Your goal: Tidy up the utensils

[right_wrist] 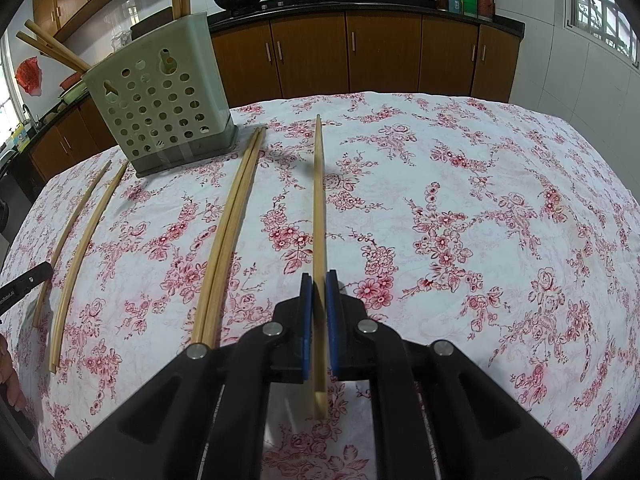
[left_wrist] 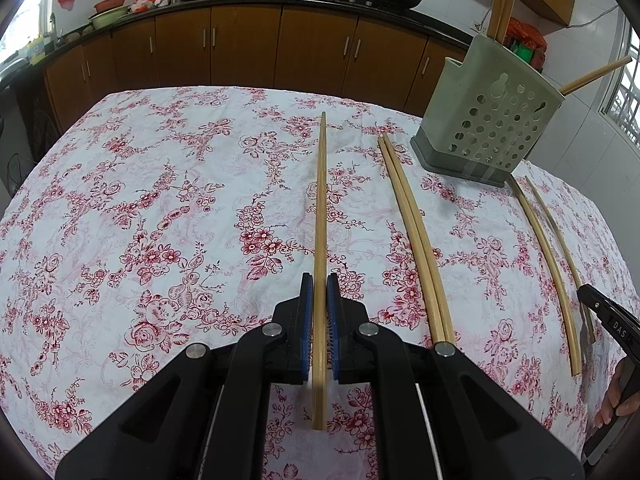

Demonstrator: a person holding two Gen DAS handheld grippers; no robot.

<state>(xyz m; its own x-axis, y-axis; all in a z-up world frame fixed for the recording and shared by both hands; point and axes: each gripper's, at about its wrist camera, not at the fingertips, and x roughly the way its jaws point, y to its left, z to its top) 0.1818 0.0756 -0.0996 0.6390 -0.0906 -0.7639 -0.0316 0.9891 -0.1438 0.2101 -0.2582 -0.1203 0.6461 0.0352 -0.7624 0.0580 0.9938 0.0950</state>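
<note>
In the left wrist view my left gripper (left_wrist: 319, 280) is shut on a bamboo chopstick (left_wrist: 321, 184) that points straight away over the floral tablecloth. To its right lie a pair of chopsticks (left_wrist: 412, 232) and two single chopsticks (left_wrist: 546, 256). The perforated green utensil holder (left_wrist: 488, 120), with chopsticks standing in it, is at the far right. In the right wrist view my right gripper (right_wrist: 319, 278) is shut on another chopstick (right_wrist: 318, 200), whose tip casts a shadow on the cloth. The holder (right_wrist: 160, 112) stands at the far left there, with a chopstick pair (right_wrist: 228, 232) in front of it.
Two curved single chopsticks (right_wrist: 80, 240) lie near the table's left side in the right wrist view. The other gripper's black tip shows at each view's edge (left_wrist: 608, 316) (right_wrist: 24, 284), with a hand (left_wrist: 616, 400) below it. Wooden kitchen cabinets (left_wrist: 240, 48) and woks on a counter stand beyond the table.
</note>
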